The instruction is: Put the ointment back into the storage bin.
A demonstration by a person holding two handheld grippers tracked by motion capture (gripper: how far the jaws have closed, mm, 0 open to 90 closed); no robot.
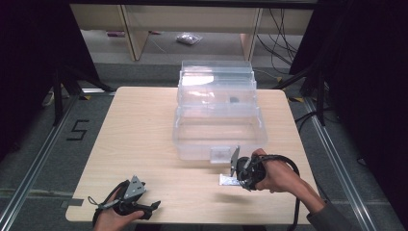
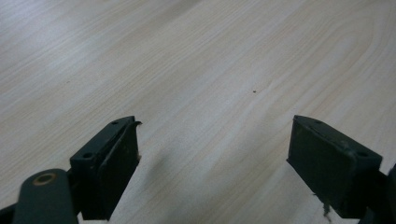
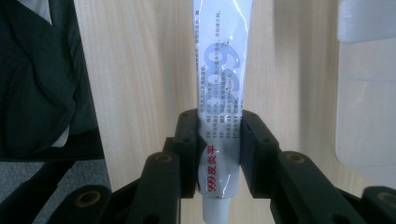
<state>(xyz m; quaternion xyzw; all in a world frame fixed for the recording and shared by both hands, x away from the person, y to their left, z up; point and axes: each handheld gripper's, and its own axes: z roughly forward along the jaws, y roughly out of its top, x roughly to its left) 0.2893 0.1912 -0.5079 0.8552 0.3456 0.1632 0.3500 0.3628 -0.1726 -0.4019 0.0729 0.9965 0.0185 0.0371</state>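
Tube [image 3: 219, 93] clamped in right gripper [image 3: 218, 140], held above table [image 1: 144, 139] beside clear box [image 1: 216, 120]. Left gripper [image 2: 212, 158] jaws apart, nothing held.

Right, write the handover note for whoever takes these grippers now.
Right gripper: shut on the ointment tube, fingers clamped near its cap end, held above the table just in front of the clear storage box.
Left gripper: open, nothing between its fingers, low over bare tabletop at the near left corner.
Done: tube picked up.
Left: probably placing the tube in the box, whose lid stands open; a small dark item already lies inside.
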